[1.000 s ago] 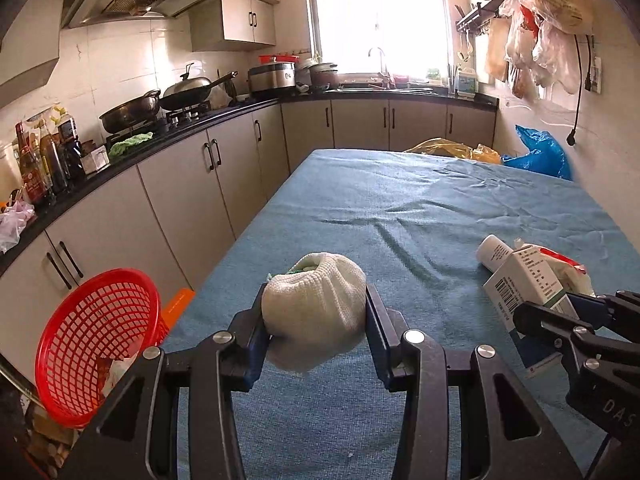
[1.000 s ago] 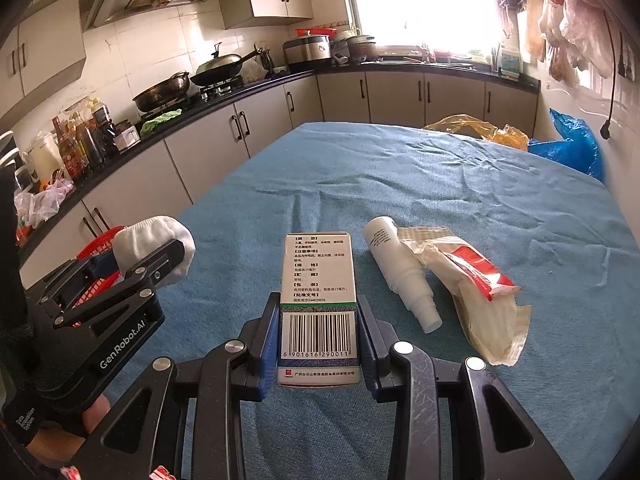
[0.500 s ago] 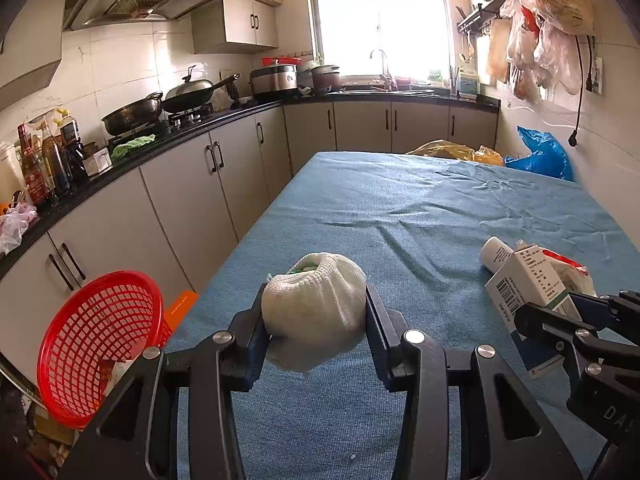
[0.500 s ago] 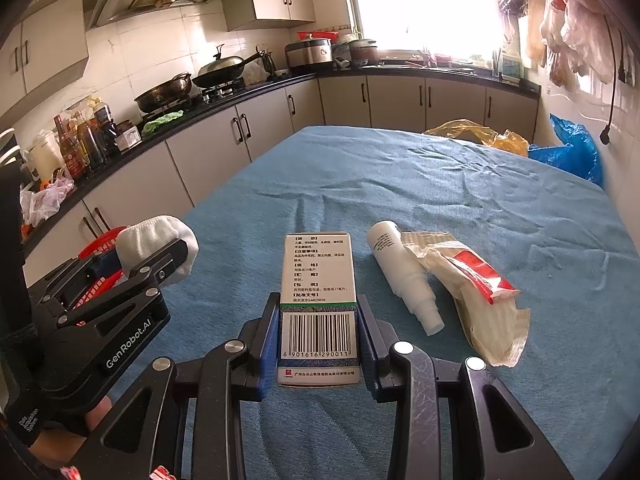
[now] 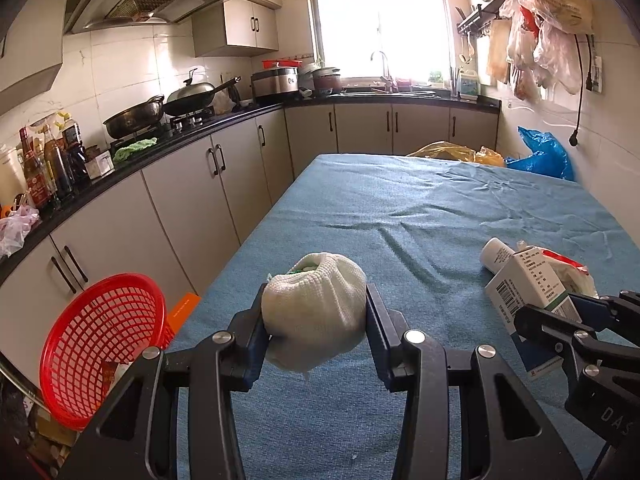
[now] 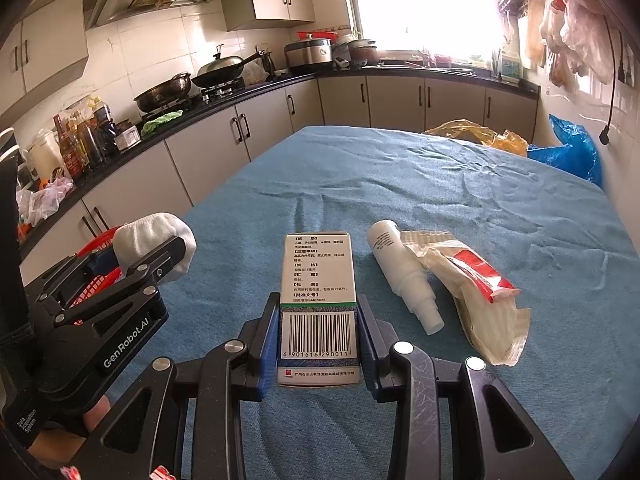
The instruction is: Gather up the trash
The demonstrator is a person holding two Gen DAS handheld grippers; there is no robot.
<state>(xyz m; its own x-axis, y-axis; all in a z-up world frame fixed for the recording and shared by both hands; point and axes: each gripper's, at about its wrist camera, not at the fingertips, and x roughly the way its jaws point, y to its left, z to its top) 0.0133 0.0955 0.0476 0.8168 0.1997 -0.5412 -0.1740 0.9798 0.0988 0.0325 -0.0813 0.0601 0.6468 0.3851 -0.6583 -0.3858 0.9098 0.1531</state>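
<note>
Left claw [image 5: 316, 316] clamped on balled white cloth [image 5: 316, 308], right claw [image 6: 318, 336] clamped on medicine box [image 6: 318, 280], red basket [image 5: 100, 344] lower left of left claw, partly cut off

Crumpled white knitted cloth wad [image 5: 316, 316], clamped and raised near the blue-covered table's [image 5: 440, 208] left edge. White-and-green cardboard medicine box [image 6: 318, 308], barcode uppermost, gripped. White plastic spray bottle [image 6: 400, 272] touching a crumpled red-striped wrapper [image 6: 480, 296], lying mid-table.

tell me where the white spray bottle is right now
In the right wrist view the white spray bottle lies on the blue tablecloth, right of the medicine box, with the crumpled wrapper against its right side.
</note>
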